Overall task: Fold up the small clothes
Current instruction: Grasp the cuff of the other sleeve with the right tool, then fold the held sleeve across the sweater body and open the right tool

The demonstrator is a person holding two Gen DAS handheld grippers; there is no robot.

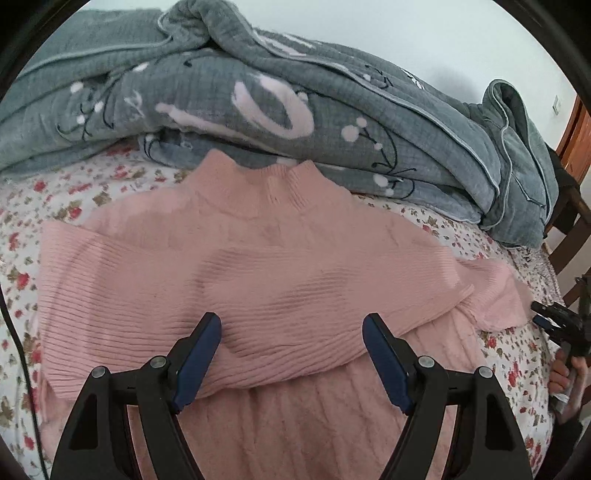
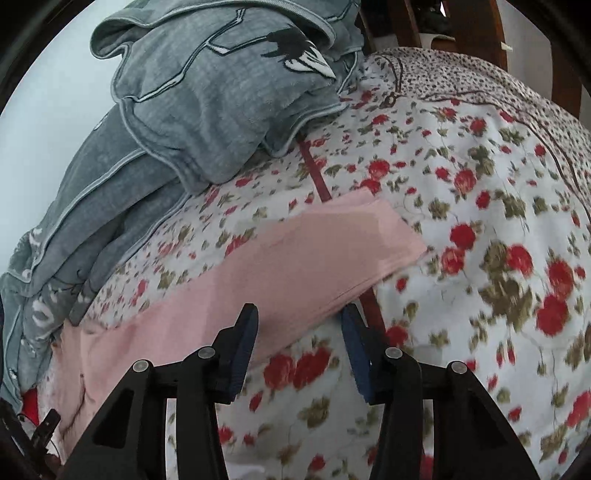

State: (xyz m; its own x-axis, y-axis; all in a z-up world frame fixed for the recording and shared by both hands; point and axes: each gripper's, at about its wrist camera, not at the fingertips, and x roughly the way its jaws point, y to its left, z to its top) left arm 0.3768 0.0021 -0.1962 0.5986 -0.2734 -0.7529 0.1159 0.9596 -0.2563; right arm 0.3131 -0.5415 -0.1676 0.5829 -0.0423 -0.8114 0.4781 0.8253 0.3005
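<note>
A: Status, near to far?

B: Left gripper (image 1: 291,328) jaws spread wide, holding nothing, hovering over the pink sweater (image 1: 236,280). Can't tell if the tips touch the knit. One sleeve (image 1: 207,295) is already laid across the chest, cuff end toward the right.

A: Right side?

B: Right gripper (image 2: 299,325) jaws also apart, nothing clamped. It sits at the near edge of the other sleeve (image 2: 280,266), which lies stretched flat out on the flowered bedsheet (image 2: 461,221). That view is blurred, so contact is unclear.

A: So how far along?

B: Early, I'd say. One sleeve in, one still out. Body not folded: collar (image 1: 258,184) is at the far end, lower part runs under the left gripper toward the camera. Left to do, by my read: bring the second sleeve over, then fold the body up.

A: Anything behind?

B: Gray blanket (image 1: 258,92) heaped just past the collar, touching or nearly. Wall beyond. Wooden bed frame (image 2: 480,22) at the far edge in the right view.
</note>
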